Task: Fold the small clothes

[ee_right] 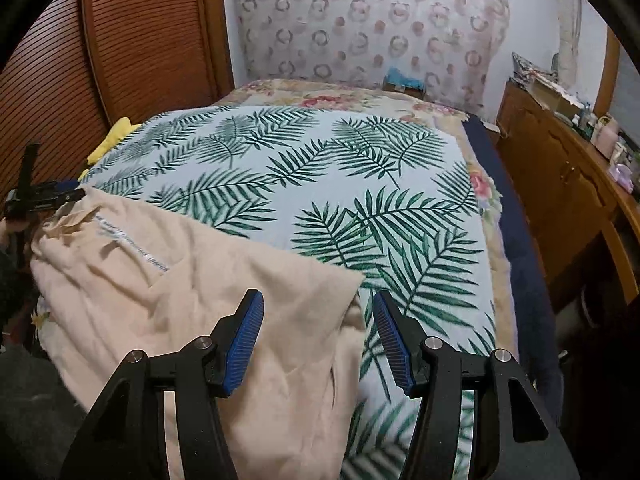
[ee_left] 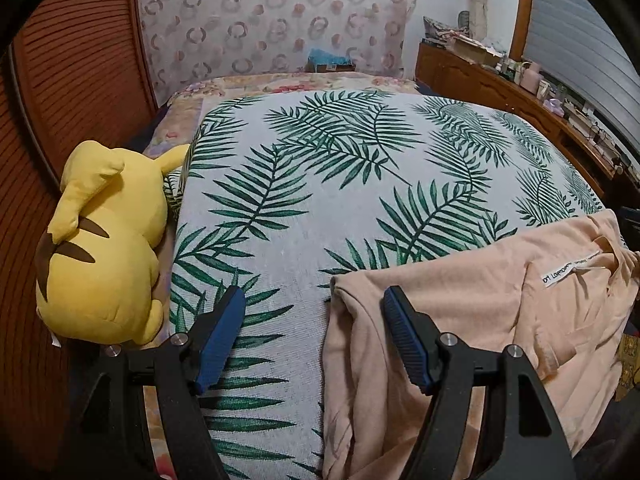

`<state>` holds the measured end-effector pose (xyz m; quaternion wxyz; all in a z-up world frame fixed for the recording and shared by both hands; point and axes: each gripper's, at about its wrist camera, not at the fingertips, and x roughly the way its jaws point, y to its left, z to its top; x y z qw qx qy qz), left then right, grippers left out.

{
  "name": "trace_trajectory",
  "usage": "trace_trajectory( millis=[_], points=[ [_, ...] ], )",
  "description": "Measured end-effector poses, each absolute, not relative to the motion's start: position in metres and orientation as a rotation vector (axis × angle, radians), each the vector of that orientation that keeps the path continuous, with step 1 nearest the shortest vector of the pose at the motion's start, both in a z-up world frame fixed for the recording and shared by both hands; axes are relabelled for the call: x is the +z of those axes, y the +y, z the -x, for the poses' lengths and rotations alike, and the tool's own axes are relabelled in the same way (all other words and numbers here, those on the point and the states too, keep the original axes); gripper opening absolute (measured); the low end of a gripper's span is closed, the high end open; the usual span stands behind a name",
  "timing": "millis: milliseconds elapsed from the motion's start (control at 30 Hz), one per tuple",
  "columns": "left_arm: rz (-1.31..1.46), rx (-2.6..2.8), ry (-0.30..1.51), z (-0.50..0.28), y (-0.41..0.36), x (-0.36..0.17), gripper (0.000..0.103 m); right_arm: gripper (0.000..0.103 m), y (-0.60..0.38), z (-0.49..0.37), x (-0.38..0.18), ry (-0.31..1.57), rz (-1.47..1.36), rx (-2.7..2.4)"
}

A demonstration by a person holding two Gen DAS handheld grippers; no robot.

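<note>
Fabric first: in the left wrist view the peach garment (ee_left: 472, 320) lies rumpled at the near right of the palm-leaf cover (ee_left: 304, 216), and the left gripper (ee_left: 314, 332), jaws apart and empty, straddles its left edge. In the right wrist view the right gripper (ee_right: 318, 336), also released, straddles its right corner; each should pinch one layer only.
</note>
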<state>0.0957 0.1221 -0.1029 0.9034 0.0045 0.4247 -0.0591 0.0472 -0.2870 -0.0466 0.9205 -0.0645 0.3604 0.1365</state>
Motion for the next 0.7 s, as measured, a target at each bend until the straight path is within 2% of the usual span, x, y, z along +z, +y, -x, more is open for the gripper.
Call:
trace_trajectory(
  millis=[200, 267, 433, 633, 700],
  points=[
    [-0.013, -0.141, 0.873, -0.096, 0.12, -0.102, 0.071, 0.059, -0.286, -0.077, -0.063, 0.782, 0.108, 0.309],
    [-0.008, -0.17, 0.877, -0.097, 0.118, -0.102, 0.059, 0.059, -0.285, -0.084, -0.067, 0.796, 0.107, 0.313],
    [-0.021, -0.217, 0.872, -0.096, 0.109, -0.101, 0.04, 0.059, -0.291, -0.096, -0.076, 0.823, 0.084, 0.328],
    [-0.03, -0.221, 0.885, -0.096, 0.106, -0.1, 0.039, 0.059, -0.298, -0.099, -0.082, 0.809, 0.068, 0.331],
    [-0.027, -0.229, 0.887, -0.096, 0.106, -0.1, 0.034, 0.059, -0.299, -0.099, -0.083, 0.803, 0.065, 0.334]
  ],
)
